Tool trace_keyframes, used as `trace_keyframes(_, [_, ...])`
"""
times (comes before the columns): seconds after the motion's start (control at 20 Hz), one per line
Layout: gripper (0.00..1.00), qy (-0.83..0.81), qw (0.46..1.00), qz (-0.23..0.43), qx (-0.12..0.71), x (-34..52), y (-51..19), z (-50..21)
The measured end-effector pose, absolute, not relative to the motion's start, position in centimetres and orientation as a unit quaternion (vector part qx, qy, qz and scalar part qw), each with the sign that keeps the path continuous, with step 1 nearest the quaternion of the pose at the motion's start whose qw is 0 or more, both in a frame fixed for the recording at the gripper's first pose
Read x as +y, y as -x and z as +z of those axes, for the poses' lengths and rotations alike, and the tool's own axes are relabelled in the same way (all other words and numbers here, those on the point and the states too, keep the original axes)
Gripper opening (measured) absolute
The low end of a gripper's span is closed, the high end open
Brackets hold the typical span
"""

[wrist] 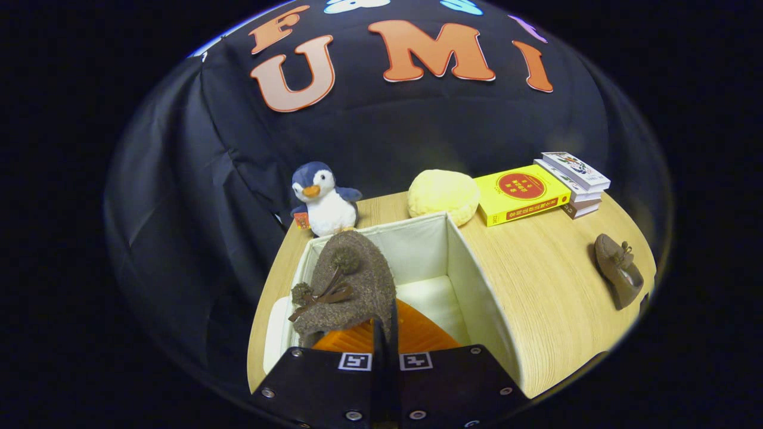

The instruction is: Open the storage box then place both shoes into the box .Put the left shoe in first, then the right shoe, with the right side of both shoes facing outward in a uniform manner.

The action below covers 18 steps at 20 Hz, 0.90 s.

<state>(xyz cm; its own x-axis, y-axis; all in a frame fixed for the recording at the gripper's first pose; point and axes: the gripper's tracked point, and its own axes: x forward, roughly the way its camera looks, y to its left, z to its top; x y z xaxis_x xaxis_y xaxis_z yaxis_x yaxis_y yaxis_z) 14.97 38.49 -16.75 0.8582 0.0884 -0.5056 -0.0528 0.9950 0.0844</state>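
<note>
The gripper (pixel 385 325) had two flat plates meeting at a narrow middle seam (pixel 386 387). Beside the seam, each plate bore a square black-and-white marker (pixel 355 361). Silvery screws (pixel 353 414) dotted the plates farther from the seam, and ribbed fingers (pixel 424 337) rose beyond it.

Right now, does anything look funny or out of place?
Not much. One brown shoe hangs over the open storage box, pinched in the gripper. The other shoe lies on its side on the table, beyond the box.
</note>
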Motion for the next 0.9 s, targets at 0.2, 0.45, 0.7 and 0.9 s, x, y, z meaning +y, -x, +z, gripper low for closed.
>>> trace_keyframes(0.2, [0.04, -0.018, 0.958, 0.039, 0.282, 39.5, -14.8, -18.7])
trace_keyframes(0.45, [0.27, -0.011, 0.952, 0.053, 0.3, 39.8, -13.8, -19.6])
trace_keyframes(0.7, [0.77, -0.01, 0.961, 0.067, 0.269, 38.9, -13.4, -17.1])
trace_keyframes(0.9, [0.92, -0.019, 0.967, 0.072, 0.245, 36.6, -12.8, -14.9])
